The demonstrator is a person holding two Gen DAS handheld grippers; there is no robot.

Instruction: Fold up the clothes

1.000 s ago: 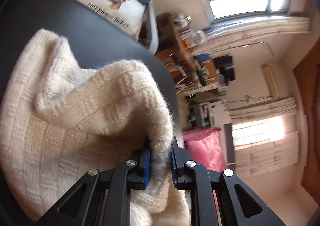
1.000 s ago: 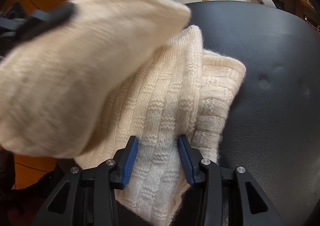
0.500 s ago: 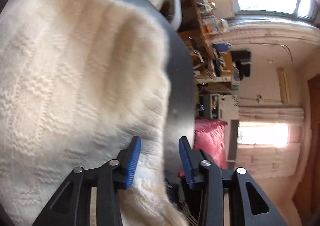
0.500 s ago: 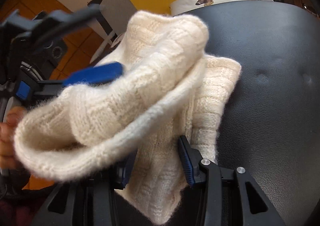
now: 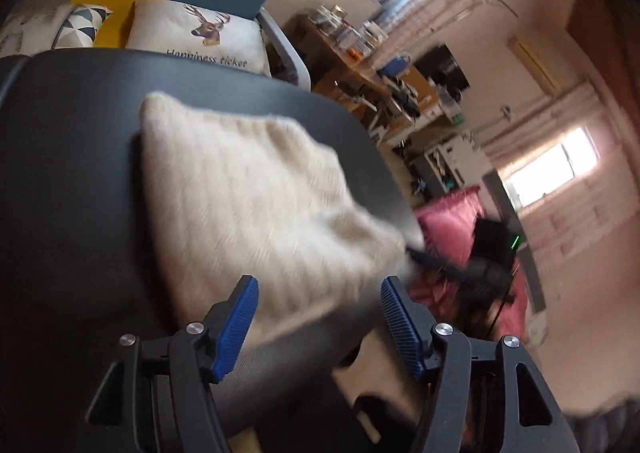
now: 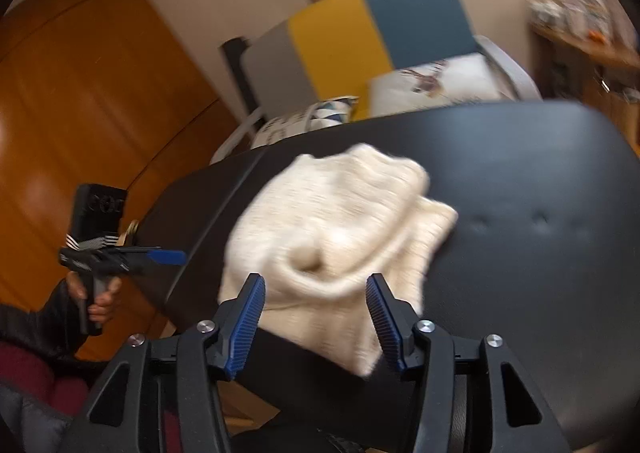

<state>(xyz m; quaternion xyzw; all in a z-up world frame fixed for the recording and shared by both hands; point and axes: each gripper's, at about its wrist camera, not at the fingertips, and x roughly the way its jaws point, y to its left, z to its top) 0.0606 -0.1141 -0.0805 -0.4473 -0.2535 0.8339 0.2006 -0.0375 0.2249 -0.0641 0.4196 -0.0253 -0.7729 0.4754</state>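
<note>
Black padded table (image 6: 520, 181), deer cushion (image 5: 200, 33) behind. Your cream knit (image 5: 256, 189) lies folded (blurry) just beyond both grippers' fingers (image 5: 236, 317), spread wide, holding nothing.

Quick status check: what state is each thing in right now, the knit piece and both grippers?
Cream knitted sweater: folded into a compact bundle, lying on the black padded surface, held by nothing.
Left gripper: open, empty, fingers apart from the sweater.
Right gripper: open, empty, fingers straddling the sweater's near edge in view.
</note>
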